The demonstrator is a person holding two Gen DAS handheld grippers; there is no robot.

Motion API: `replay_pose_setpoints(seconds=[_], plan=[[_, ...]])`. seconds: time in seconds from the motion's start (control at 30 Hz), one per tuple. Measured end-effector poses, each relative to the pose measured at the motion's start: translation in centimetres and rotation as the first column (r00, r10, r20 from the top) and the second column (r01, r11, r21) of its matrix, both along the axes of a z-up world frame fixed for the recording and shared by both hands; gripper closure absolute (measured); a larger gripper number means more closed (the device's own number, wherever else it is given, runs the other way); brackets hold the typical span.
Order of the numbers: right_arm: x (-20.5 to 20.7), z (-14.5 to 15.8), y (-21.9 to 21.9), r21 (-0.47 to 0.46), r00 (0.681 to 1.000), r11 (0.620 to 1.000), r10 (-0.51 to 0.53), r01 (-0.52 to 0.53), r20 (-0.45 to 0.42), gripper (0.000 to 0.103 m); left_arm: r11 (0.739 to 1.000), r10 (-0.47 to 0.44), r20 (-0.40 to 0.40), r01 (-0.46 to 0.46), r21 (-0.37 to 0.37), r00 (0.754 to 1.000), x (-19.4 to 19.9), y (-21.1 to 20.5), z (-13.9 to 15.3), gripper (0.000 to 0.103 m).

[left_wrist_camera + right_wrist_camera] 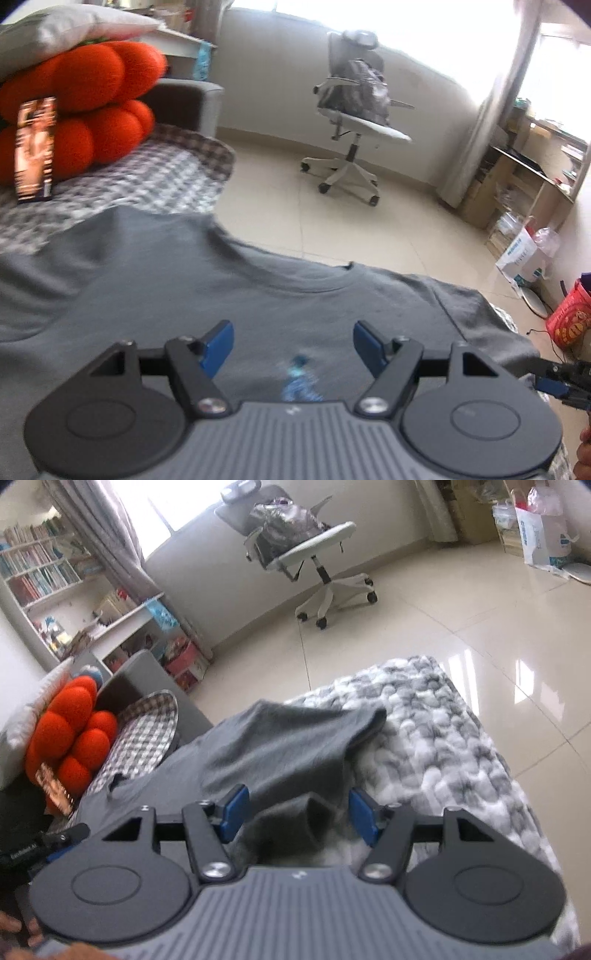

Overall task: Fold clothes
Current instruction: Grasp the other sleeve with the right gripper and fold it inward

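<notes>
At the bottom of the left wrist view the left tool (293, 343) is seen with its blue pads set wide apart and nothing between them; it is poised above the chest of the grey T-shirt (229, 295), over a small blue print (300, 380), presumably so that the cloth is left flat while a new grip is sought. In the right wrist view the right tool (299, 814) is likewise held fairly wide; a raised fold of the grey cloth stands in the gap, but it cannot be told that either pad presses on it, so the tool is judged to be open around the fold rather than closed on it. The T-shirt is spread front-up across a fluffy grey-and-white blanket (443, 746), neckline towards the far edge, and one sleeve (332, 723) is seen doubled inward at the middle of the right view, which suggests that a side fold is under way. The soft blanket is probably used as a yielding bed for the fold, though cloth may drag on it. Further off, at the upper left of the left view, orange cushions (85, 110) are stacked clear of the work on a checked mat (155, 173). Beyond, on the tiled floor (369, 229), a white office chair (351, 122) stands with a bundle on its seat, well apart from the garment.
</notes>
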State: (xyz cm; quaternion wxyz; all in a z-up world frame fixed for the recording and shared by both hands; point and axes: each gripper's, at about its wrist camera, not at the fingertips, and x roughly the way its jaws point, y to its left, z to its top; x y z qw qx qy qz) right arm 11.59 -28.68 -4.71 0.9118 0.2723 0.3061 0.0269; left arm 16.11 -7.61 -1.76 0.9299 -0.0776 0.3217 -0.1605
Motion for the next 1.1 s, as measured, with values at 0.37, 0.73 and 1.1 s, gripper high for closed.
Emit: replay_pose_setpoints(seconds=[0.37,0.73,1.1], plan=[[2.2,-0.1,0.4,-0.045,0.995,0.996,-0.072,0.075,0.065,0.080,0.996,-0.086,0.063,0.084,0.028,0.994,0.7,-3.9,-3.2,0.014],[2.6,2.5,3.4,-0.188,0.996,0.982,0.022,-0.004,0.091,0.095,0.991,-0.133,0.062,0.135,-0.020,0.989,0.2,-3.7,-3.2,0.009],[4.2,4.3,9.0,-0.228,0.975,0.958,0.199,-0.173,0.095,0.096,0.984,-0.125,0.043,0.129,-0.119,0.991,0.4,-1.8,-2.7,0.010]])
